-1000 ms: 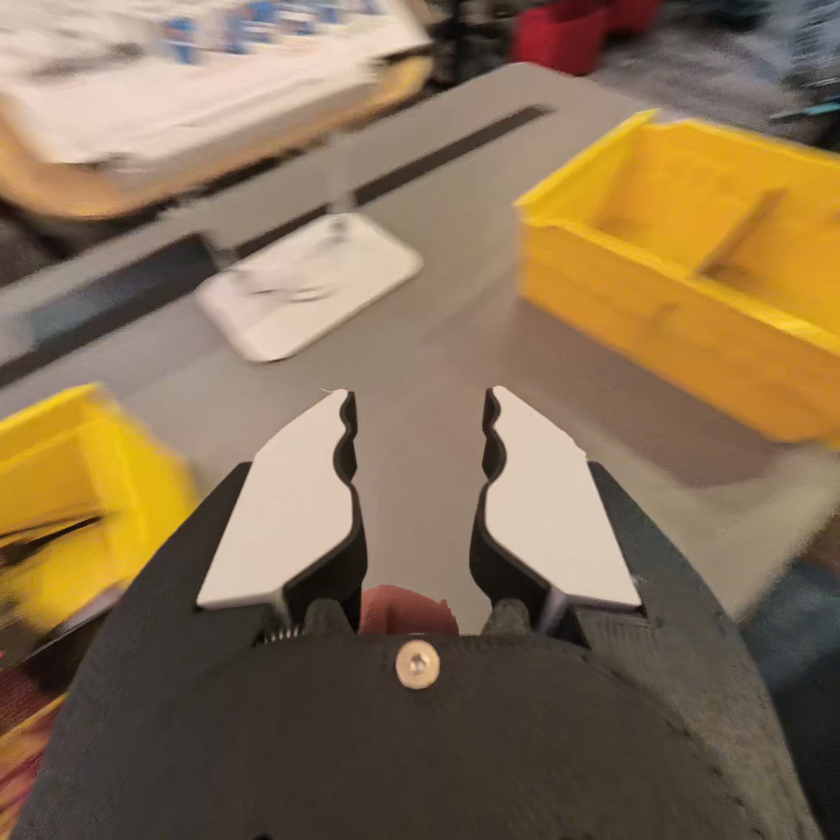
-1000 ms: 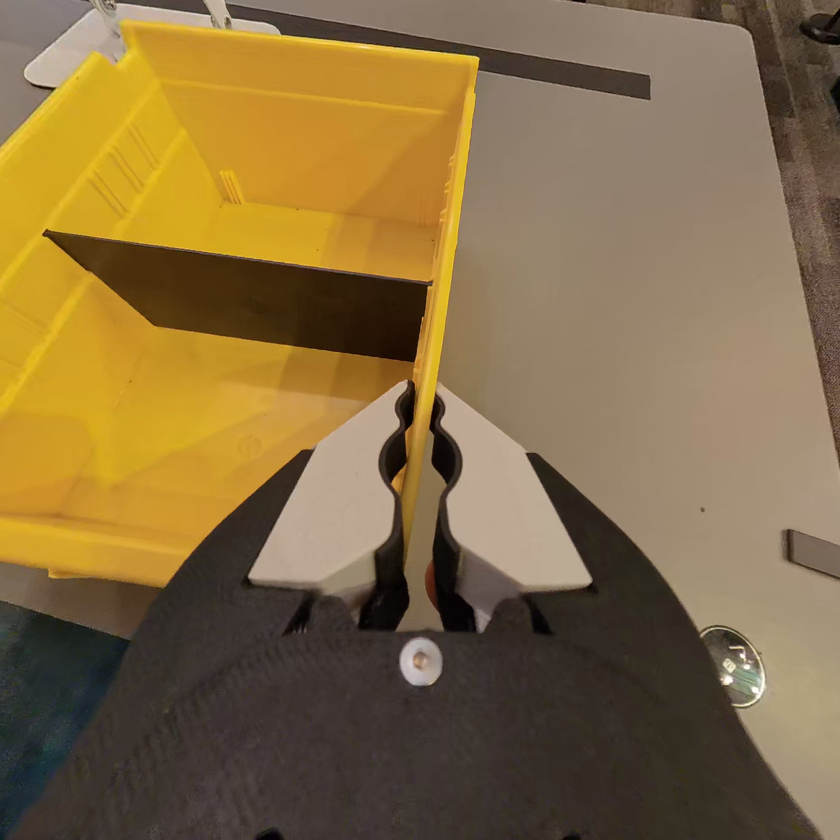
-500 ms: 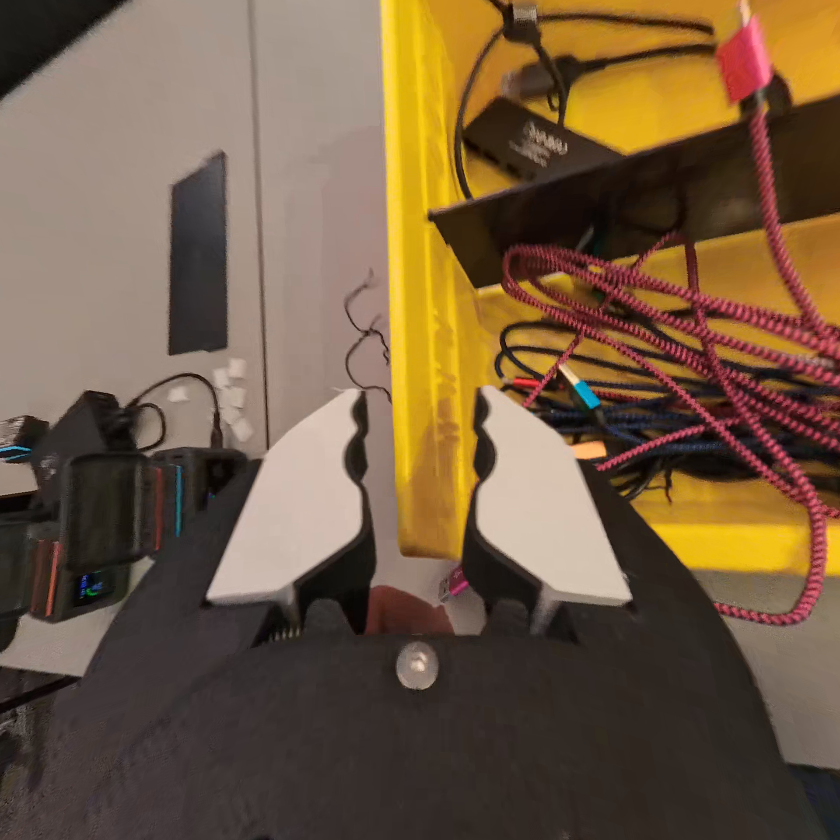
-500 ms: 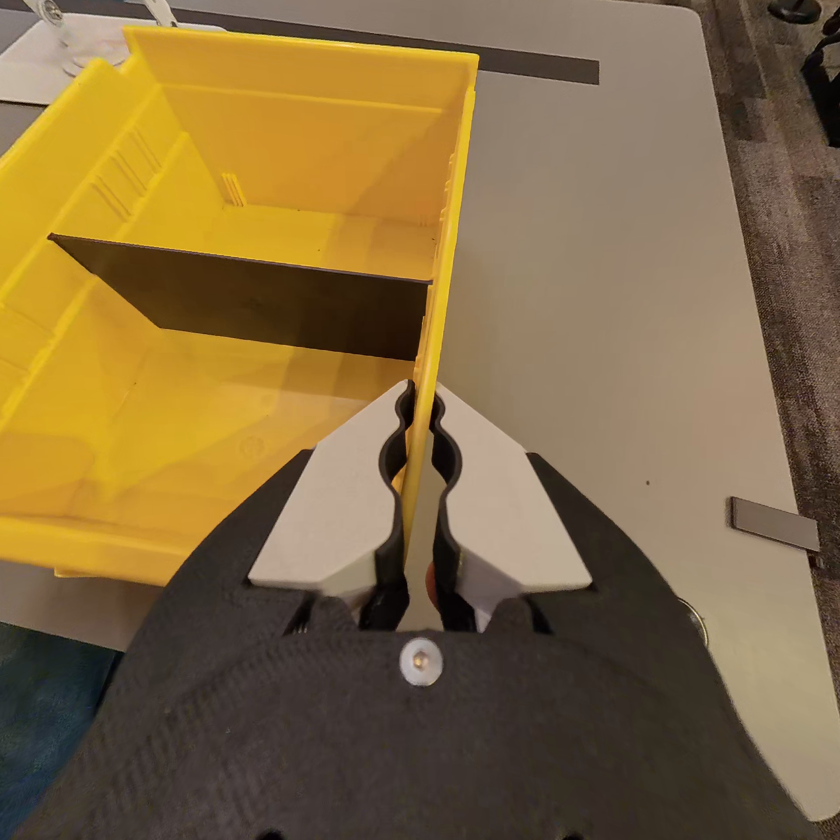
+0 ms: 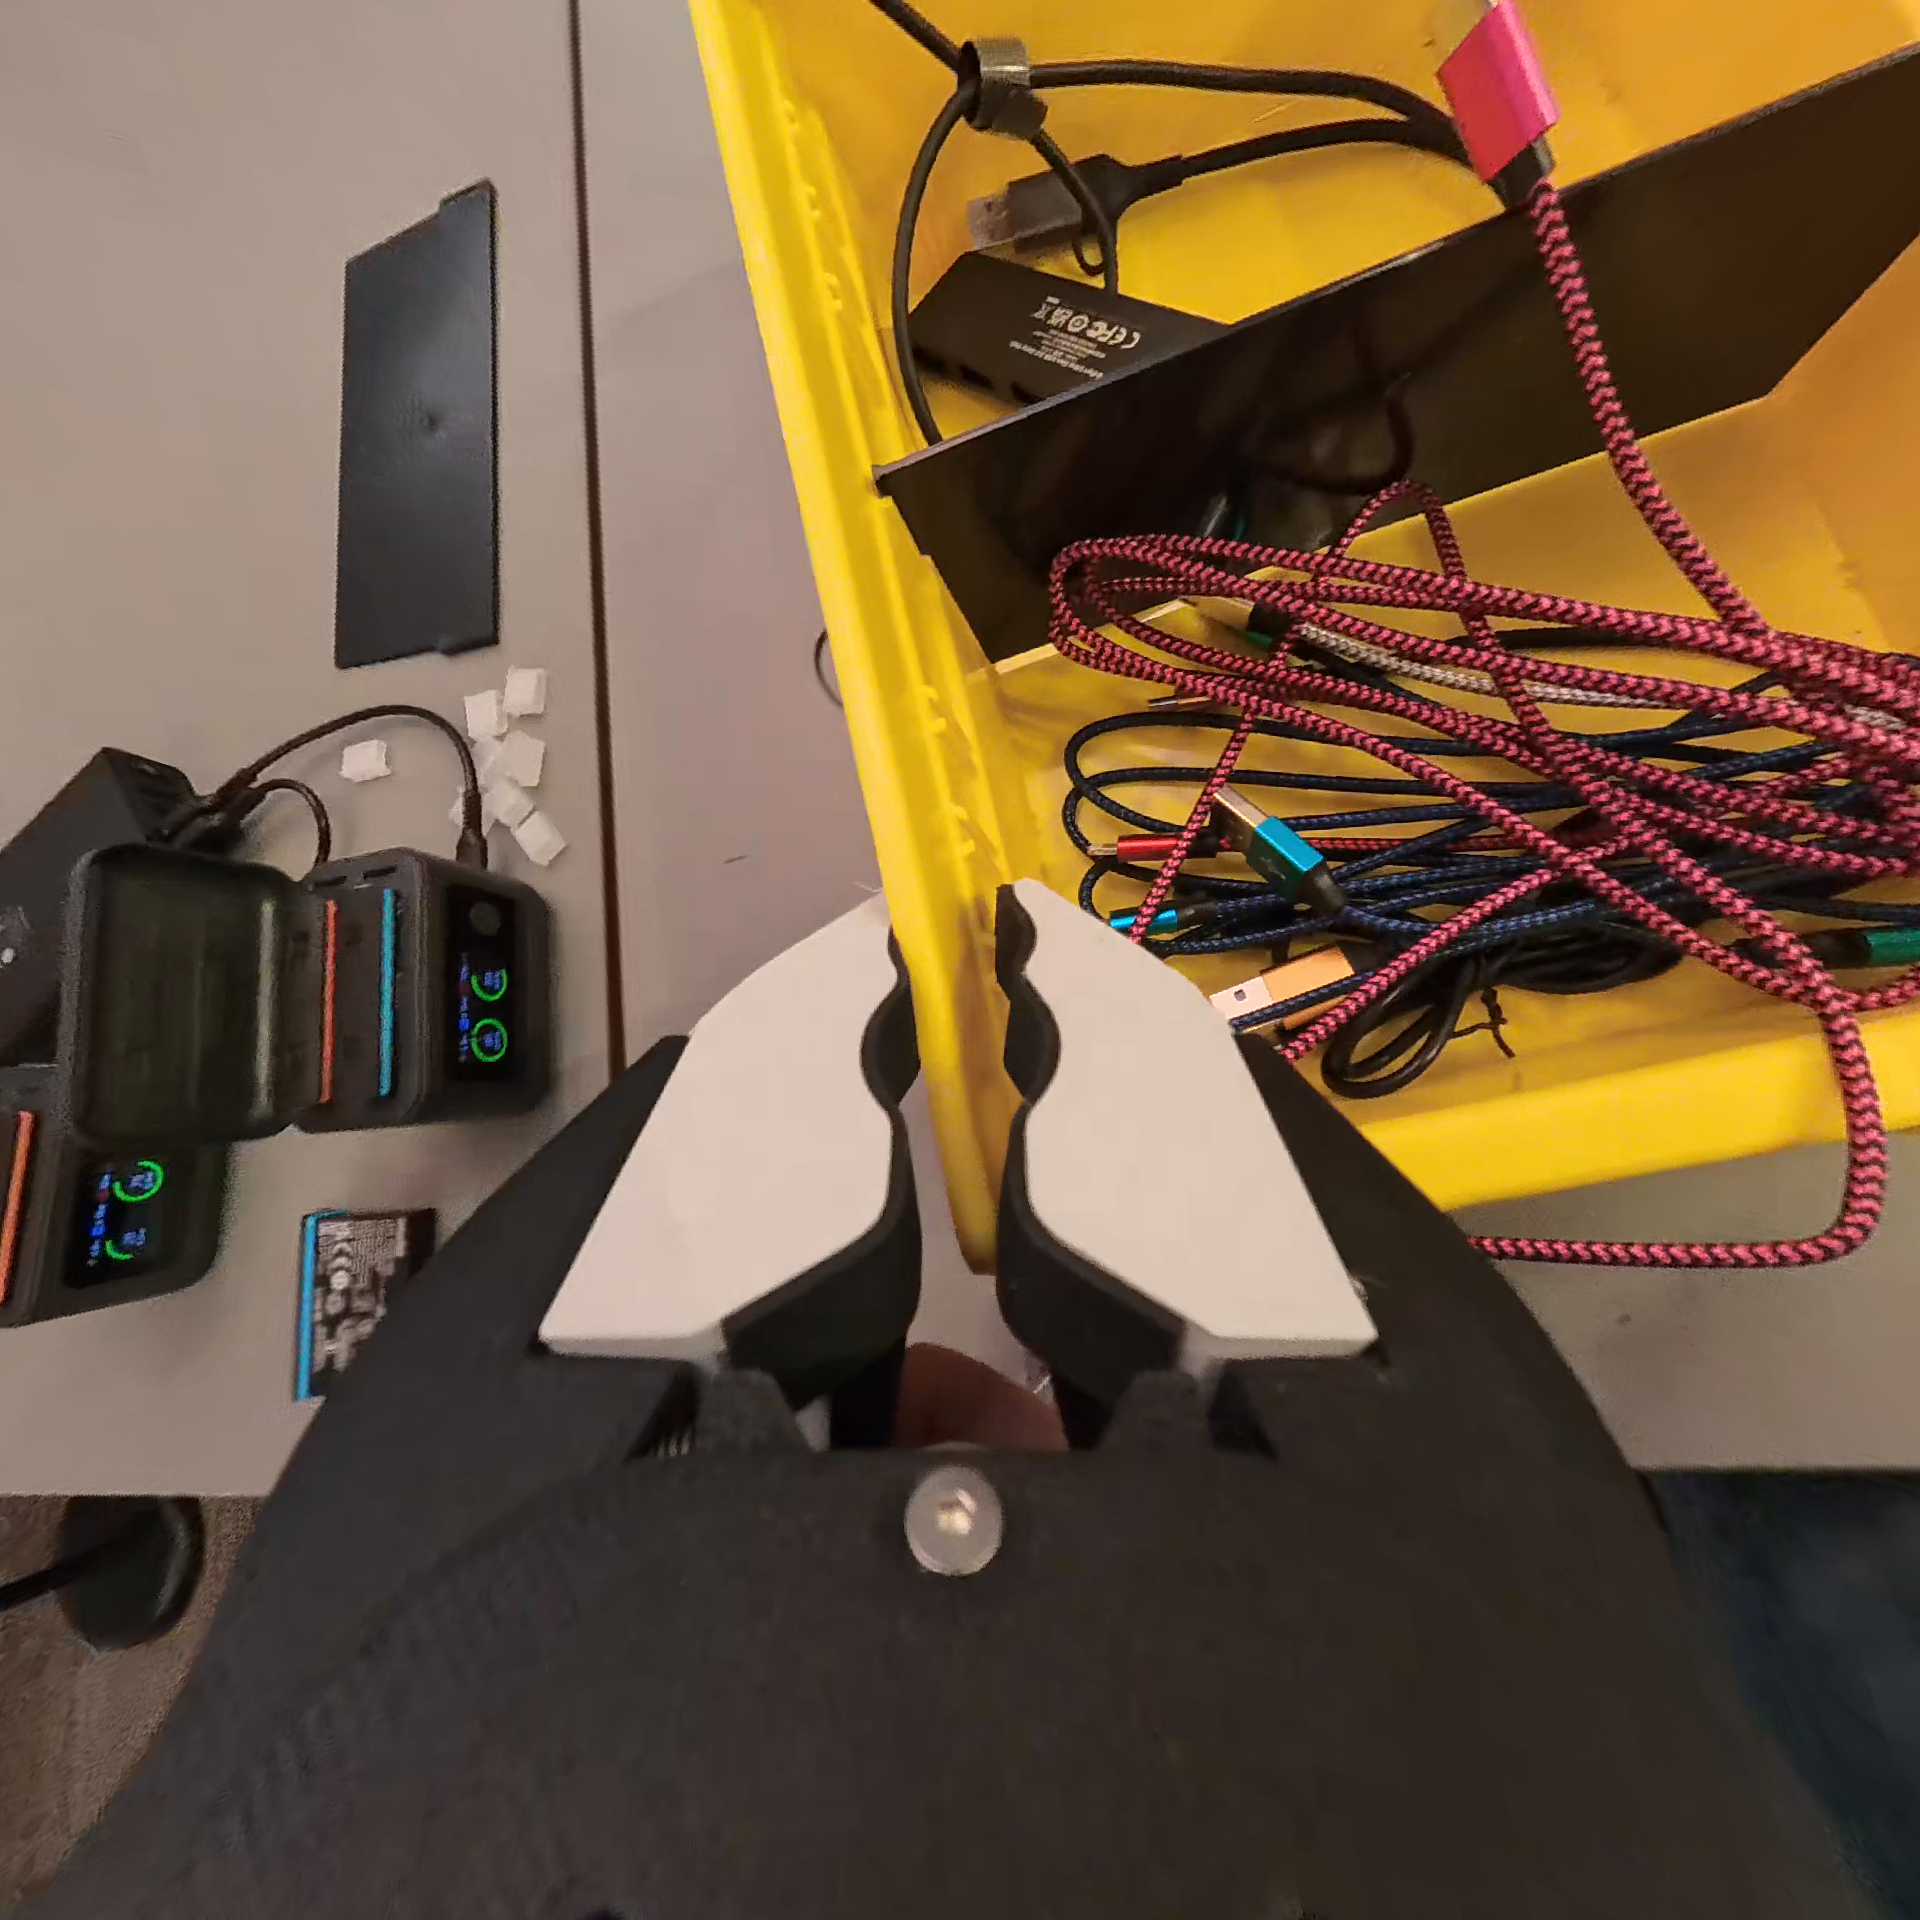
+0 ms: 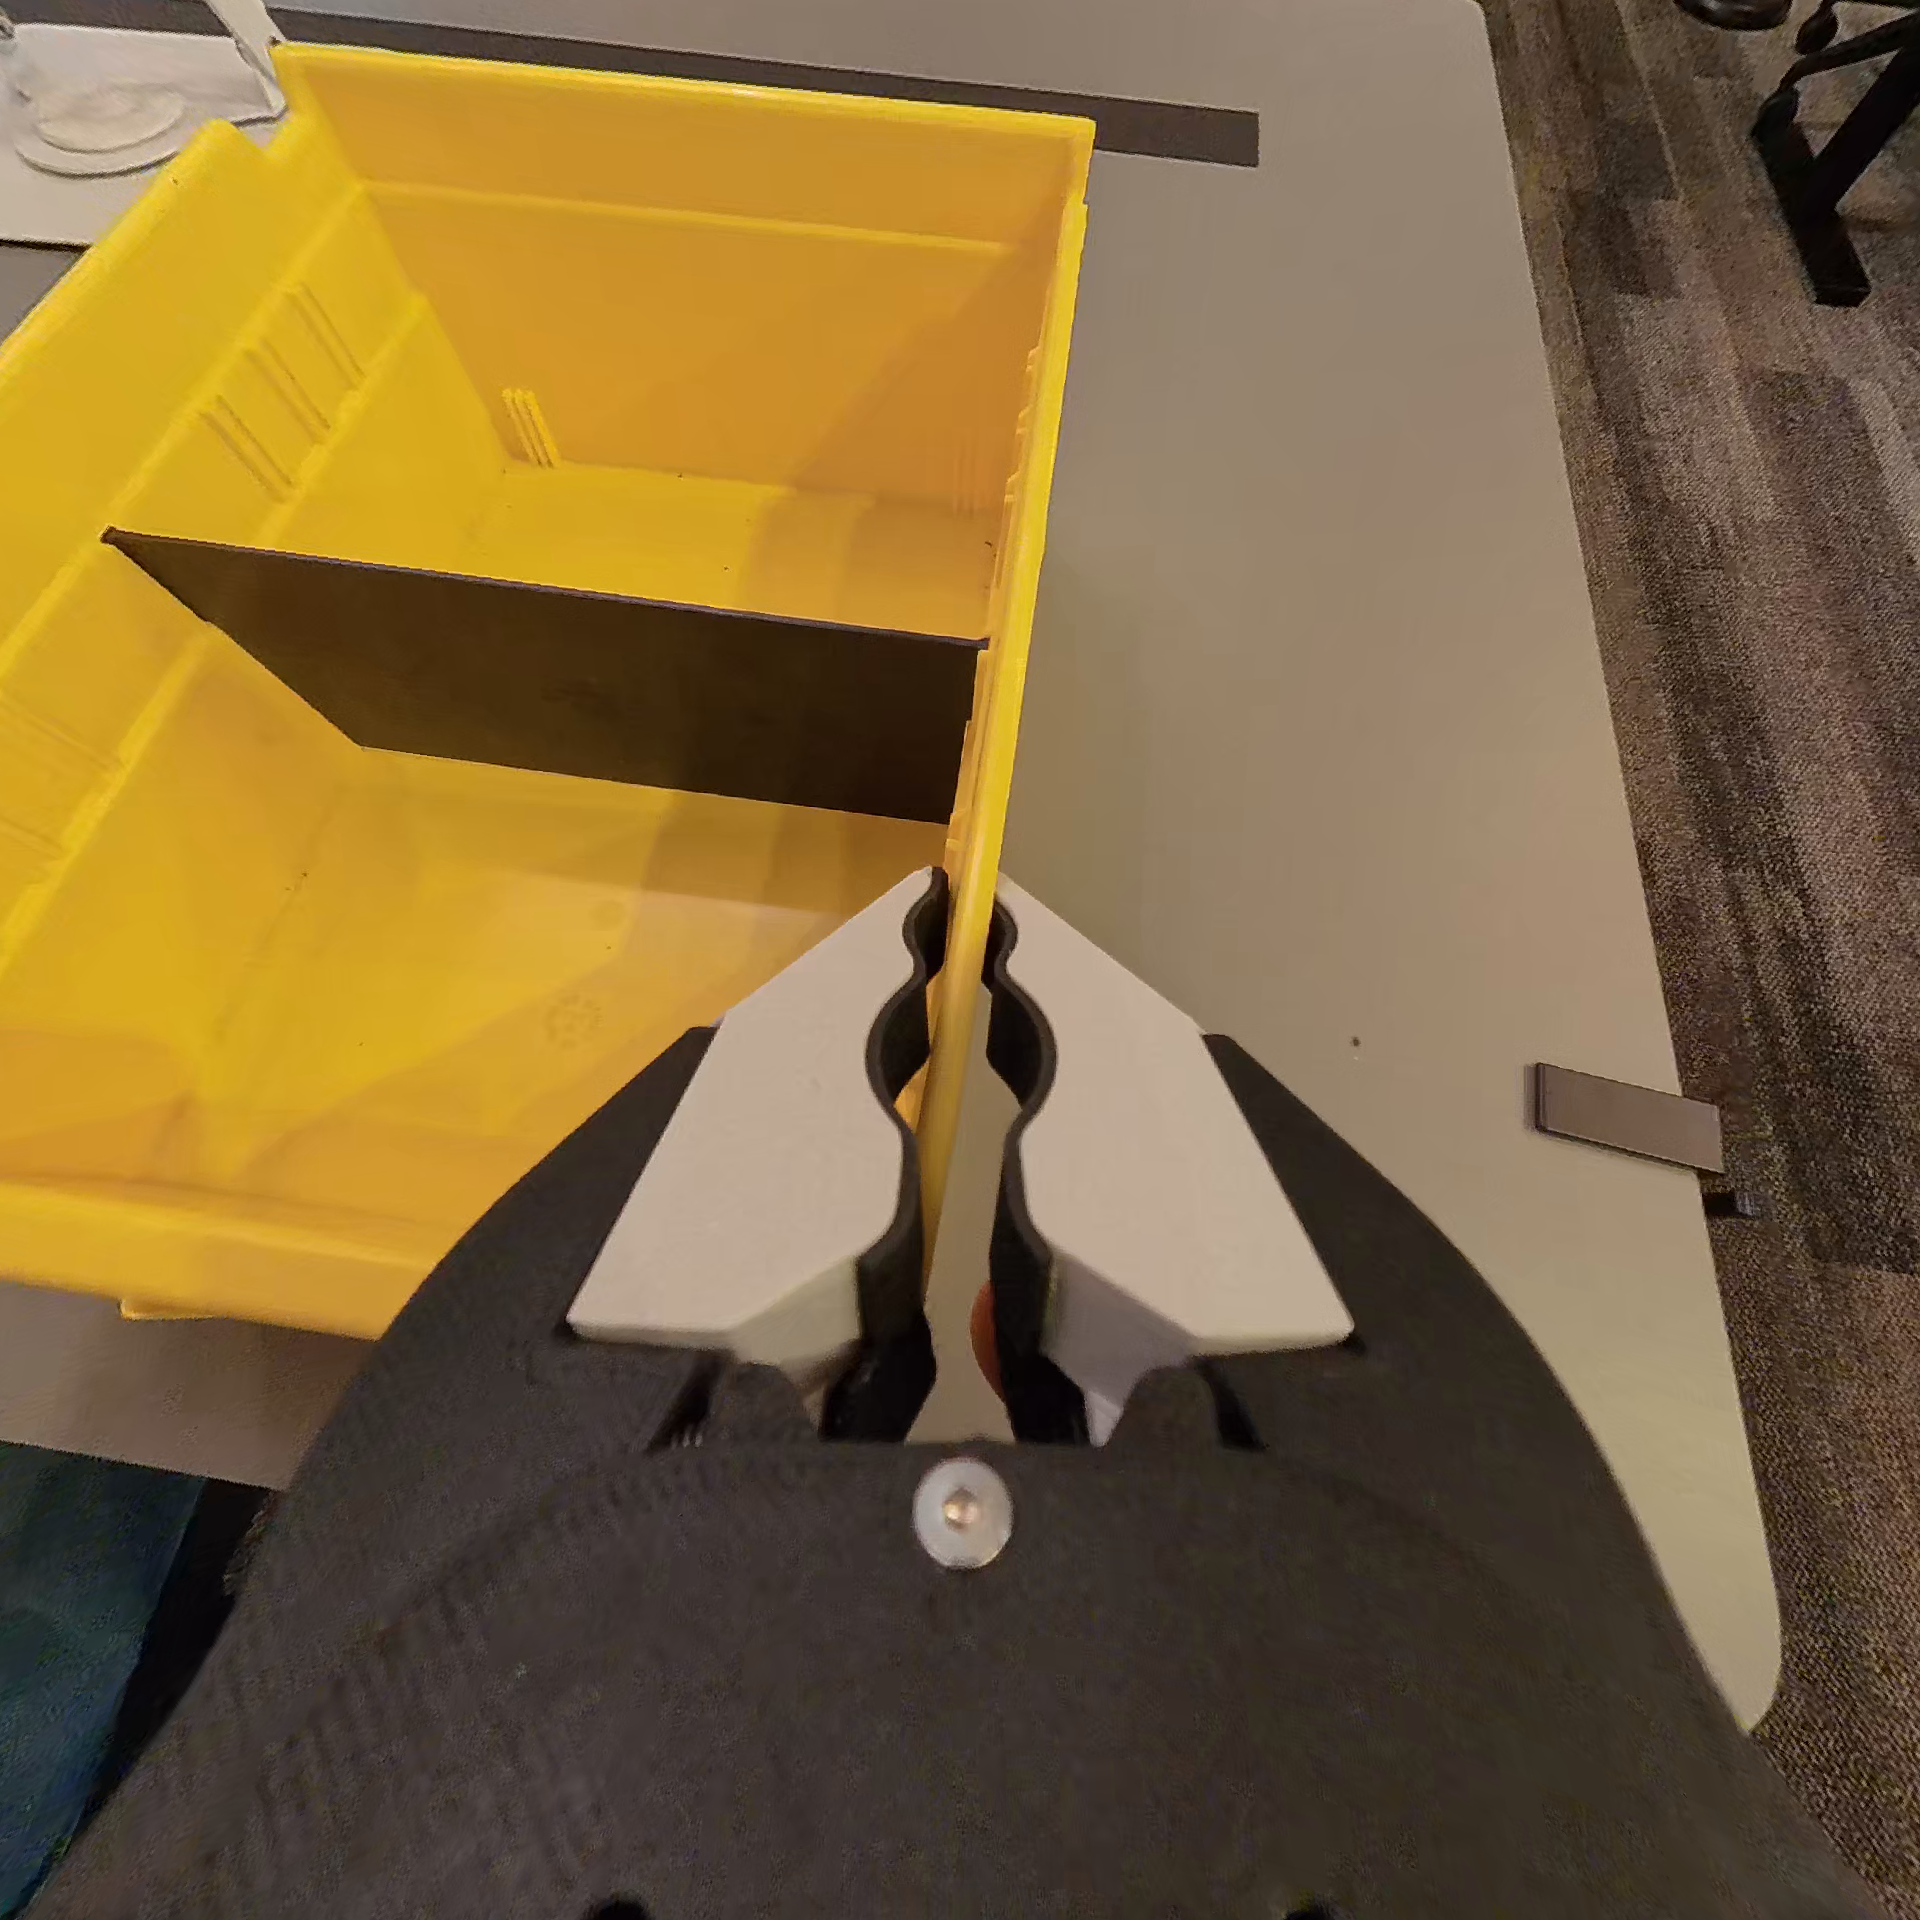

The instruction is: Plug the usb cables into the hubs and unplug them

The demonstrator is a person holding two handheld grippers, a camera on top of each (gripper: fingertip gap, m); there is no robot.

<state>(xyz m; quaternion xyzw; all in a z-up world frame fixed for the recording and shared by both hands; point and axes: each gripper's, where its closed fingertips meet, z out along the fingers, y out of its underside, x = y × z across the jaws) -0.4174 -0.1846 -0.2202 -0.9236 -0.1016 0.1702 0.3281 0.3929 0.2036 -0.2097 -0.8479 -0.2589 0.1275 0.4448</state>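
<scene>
In the left wrist view a yellow bin holds a black USB hub behind a black divider. The near compartment holds tangled pink braided cables and dark blue cables, with a teal plug and a gold plug. A pink plug hangs over the divider. My left gripper is shut on this bin's left wall near the front corner. My right gripper is shut on the right wall of an empty yellow bin with a black divider.
Left of the cable bin lie black battery chargers with lit displays, a flat black plate and small white pieces. In the right wrist view the table's right edge, a small dark bar and carpet lie to the right. Left tips to right tips: about 90 cm.
My left gripper swung from facing across the table to the cable bin and closed on its left wall. My right gripper stays clamped on the empty bin, which shifted slightly.
</scene>
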